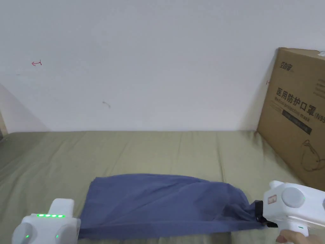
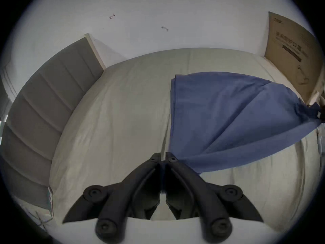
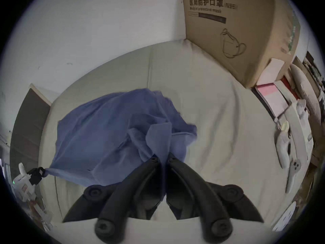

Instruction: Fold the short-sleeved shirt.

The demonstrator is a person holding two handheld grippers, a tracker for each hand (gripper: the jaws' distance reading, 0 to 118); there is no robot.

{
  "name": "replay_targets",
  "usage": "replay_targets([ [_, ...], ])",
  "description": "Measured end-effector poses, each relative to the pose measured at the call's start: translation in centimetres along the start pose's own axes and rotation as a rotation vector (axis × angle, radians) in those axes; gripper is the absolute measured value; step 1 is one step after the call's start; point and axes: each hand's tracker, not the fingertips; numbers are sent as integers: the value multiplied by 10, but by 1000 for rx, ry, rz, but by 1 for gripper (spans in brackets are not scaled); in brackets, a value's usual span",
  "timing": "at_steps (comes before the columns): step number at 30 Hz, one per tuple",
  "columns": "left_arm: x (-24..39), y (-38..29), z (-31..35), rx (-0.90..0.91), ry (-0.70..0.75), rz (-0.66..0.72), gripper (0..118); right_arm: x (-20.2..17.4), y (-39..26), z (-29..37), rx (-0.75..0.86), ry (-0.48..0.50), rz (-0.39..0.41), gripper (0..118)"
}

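Note:
A blue short-sleeved shirt [image 1: 165, 203] is stretched sideways between both grippers, low over the olive bed sheet [image 1: 127, 149]. My left gripper [image 1: 76, 229] is at the bottom left, shut on the shirt's left corner. In the left gripper view the closed jaws meet the shirt [image 2: 228, 117] at their tips [image 2: 163, 157]. My right gripper [image 1: 258, 214] is at the bottom right, shut on a bunched end of the cloth. In the right gripper view the shirt [image 3: 105, 135] folds up between the closed jaws [image 3: 163, 158]. The far half of the shirt rests on the bed.
A large cardboard box [image 1: 298, 117] stands on the bed's right side against the white wall. A grey padded headboard [image 2: 44, 107] borders the bed's left side. Books and other items [image 3: 274, 96] lie beyond the box, at the bed's right edge.

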Motion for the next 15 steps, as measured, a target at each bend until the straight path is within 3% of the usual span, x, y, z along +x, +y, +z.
replay_targets([
  [7, -33, -126, 112, 2, -37, 36, 3, 36, -144, 93, 9, 60, -15, 3],
  [15, -50, -261, 210, -83, -69, 24, 3, 73, -304, 165, -35, 13, -10, 3],
])
